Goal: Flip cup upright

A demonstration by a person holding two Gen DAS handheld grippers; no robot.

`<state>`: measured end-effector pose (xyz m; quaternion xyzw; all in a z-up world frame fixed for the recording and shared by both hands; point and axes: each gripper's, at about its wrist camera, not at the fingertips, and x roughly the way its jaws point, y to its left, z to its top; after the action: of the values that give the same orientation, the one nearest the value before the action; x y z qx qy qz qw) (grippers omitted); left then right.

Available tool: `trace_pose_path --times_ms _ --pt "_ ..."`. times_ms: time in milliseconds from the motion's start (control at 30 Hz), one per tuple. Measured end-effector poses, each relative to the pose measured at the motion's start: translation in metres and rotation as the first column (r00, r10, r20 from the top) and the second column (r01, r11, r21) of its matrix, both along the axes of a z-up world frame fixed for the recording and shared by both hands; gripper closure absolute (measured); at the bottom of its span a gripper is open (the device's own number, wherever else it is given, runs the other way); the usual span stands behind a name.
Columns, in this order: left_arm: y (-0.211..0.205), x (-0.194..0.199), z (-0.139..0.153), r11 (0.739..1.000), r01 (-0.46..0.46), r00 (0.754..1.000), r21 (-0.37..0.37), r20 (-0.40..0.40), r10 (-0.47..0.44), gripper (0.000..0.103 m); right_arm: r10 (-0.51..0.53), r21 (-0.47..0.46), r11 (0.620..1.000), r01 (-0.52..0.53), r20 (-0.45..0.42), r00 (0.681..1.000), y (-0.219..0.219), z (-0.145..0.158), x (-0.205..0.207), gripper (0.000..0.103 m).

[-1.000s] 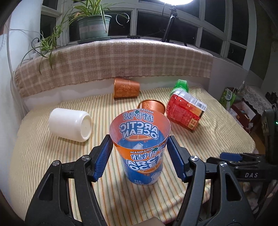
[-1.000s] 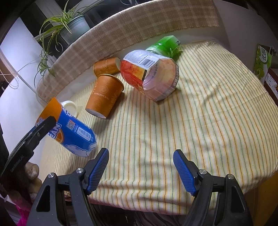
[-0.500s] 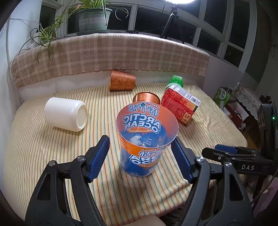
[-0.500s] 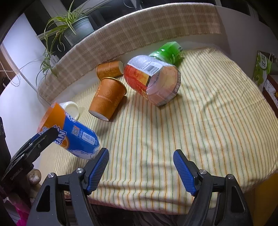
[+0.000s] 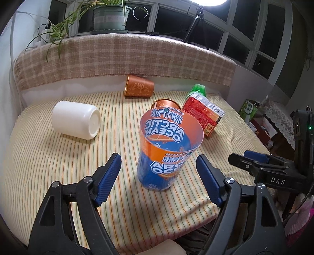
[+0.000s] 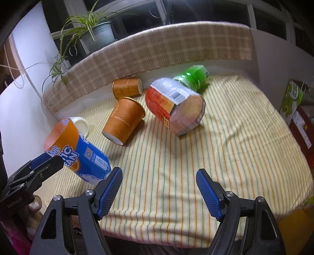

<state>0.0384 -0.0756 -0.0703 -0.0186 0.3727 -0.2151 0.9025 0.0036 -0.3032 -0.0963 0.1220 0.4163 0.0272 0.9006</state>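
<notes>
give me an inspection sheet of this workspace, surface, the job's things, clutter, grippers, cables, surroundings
Surface: striped cloth, wrinkled, over a raised platform.
Job's things: Arctic Ocean cup standing mouth up between the open fingers of the left gripper, untouched by either pad.
Clutter: white cup on its side; two orange paper cups, one tipped on its side, one lying by the wall; cut bottle cup on its side against a green cup.
Grippers: left open around the cup; right gripper open, nothing between its fingers.
Cables: white cord down the left wall.
Surroundings: plaid cloth on the sill, potted plant, tripod, dark windows.
</notes>
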Motion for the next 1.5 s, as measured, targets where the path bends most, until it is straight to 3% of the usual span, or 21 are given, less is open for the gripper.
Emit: trace_pose_path --times_ms 333,667,767,967,1067,1200,1500 --pt "0.017 -0.011 0.005 0.999 -0.036 0.999 -0.005 0.006 0.036 0.022 0.022 -0.079 0.997 -0.017 0.055 0.998 0.014 0.014 -0.003 0.02" --pt "0.04 -0.027 0.02 0.992 -0.126 0.989 0.006 0.081 0.125 0.021 0.039 -0.139 0.99 -0.022 0.117 0.992 0.026 0.028 -0.011 0.016" --pt "0.044 -0.034 0.028 0.987 -0.161 0.978 0.014 0.135 0.158 0.011 0.039 -0.15 0.988 -0.018 0.135 0.99 0.028 0.031 -0.014 0.014" --pt "0.05 -0.047 0.045 0.977 -0.212 0.953 0.022 0.226 0.202 0.008 0.036 -0.186 0.983 0.001 0.194 0.98 0.034 0.041 -0.019 0.006" --pt "0.052 -0.054 0.051 0.971 -0.238 0.936 0.025 0.271 0.223 0.001 0.03 -0.196 0.98 0.016 0.231 0.973 0.036 0.048 -0.024 0.001" --pt "0.053 -0.062 0.059 0.962 -0.272 0.913 0.035 0.326 0.246 0.001 0.015 -0.203 0.978 0.043 0.273 0.962 0.038 0.054 -0.03 0.0" --pt "0.055 -0.067 0.062 0.957 -0.288 0.907 0.036 0.331 0.261 0.001 -0.016 -0.209 0.974 0.086 0.315 0.949 0.04 0.062 -0.036 0.0"
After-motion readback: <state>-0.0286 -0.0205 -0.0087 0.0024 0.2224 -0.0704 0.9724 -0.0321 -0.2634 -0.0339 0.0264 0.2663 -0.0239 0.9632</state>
